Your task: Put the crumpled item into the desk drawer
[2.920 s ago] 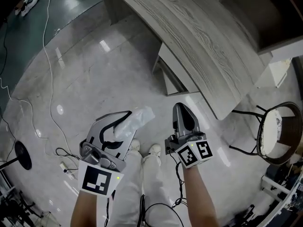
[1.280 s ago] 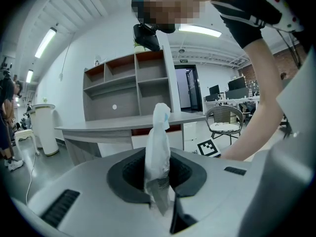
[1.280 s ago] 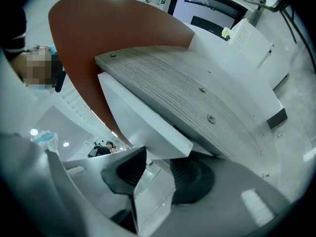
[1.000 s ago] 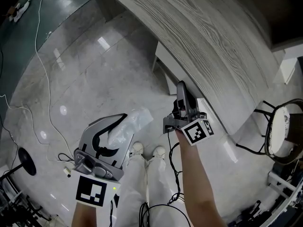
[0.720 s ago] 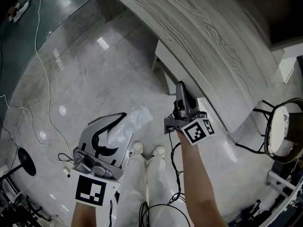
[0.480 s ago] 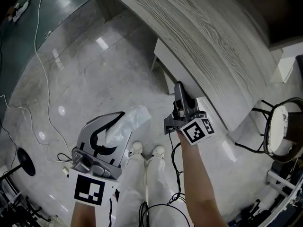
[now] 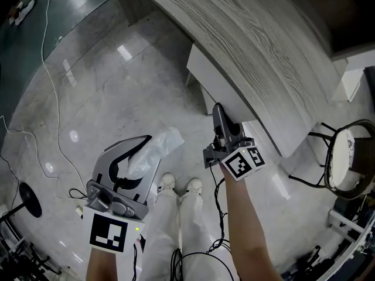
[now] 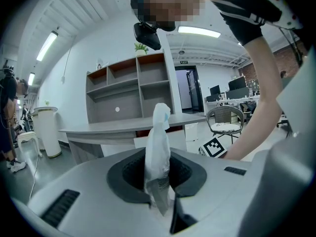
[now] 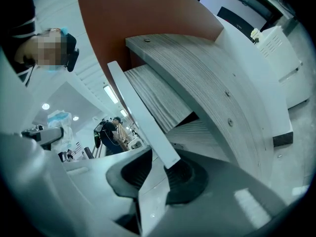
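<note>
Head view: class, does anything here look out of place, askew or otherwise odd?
The drawer front juts out askew from under the desk, partly open; the right tool has just been closing its jaws on its edge. The left tool pinches a crumpled plastic item. Loose cables trail across the floor.

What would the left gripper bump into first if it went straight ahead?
Most likely the drawer under the desk. The left gripper, shut on the bag, aims toward it, and nothing else shows in between. Depth is hard to judge, so that is a best guess.
</note>
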Demonstrator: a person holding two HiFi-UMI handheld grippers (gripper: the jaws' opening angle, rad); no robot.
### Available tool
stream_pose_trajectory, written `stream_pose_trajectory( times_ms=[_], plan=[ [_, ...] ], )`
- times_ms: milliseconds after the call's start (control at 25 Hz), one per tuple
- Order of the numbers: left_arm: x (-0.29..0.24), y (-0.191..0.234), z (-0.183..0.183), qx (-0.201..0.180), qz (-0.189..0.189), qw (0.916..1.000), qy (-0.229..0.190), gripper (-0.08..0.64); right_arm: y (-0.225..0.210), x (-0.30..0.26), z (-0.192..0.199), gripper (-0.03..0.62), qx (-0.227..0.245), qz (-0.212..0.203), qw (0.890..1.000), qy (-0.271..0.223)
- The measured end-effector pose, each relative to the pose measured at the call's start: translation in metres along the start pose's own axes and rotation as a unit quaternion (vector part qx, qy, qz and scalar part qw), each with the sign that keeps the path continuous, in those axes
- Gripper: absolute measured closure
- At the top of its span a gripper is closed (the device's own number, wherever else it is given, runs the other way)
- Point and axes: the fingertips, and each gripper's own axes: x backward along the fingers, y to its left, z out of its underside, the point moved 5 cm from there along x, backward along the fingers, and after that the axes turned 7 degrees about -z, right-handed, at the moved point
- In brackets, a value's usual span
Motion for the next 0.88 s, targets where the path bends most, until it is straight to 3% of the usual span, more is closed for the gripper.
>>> stream_pose_trajectory(
  times_ms=[320, 880],
  plan=[
    [0.007, 0.004, -0.003, 0.0, -0.003, 1.0, -0.003, 0.494, 0.023, 0.006, 0.024, 0.517, 0.02, -0.016, 0.998, 0.054],
    [0.012, 0.006, 0.001, 0.002, -0.005, 1.0, -0.001, 0.494, 0.018, 0.007, 0.032, 0.511, 0.035, 0.009, 0.996, 0.076]
  ],
)
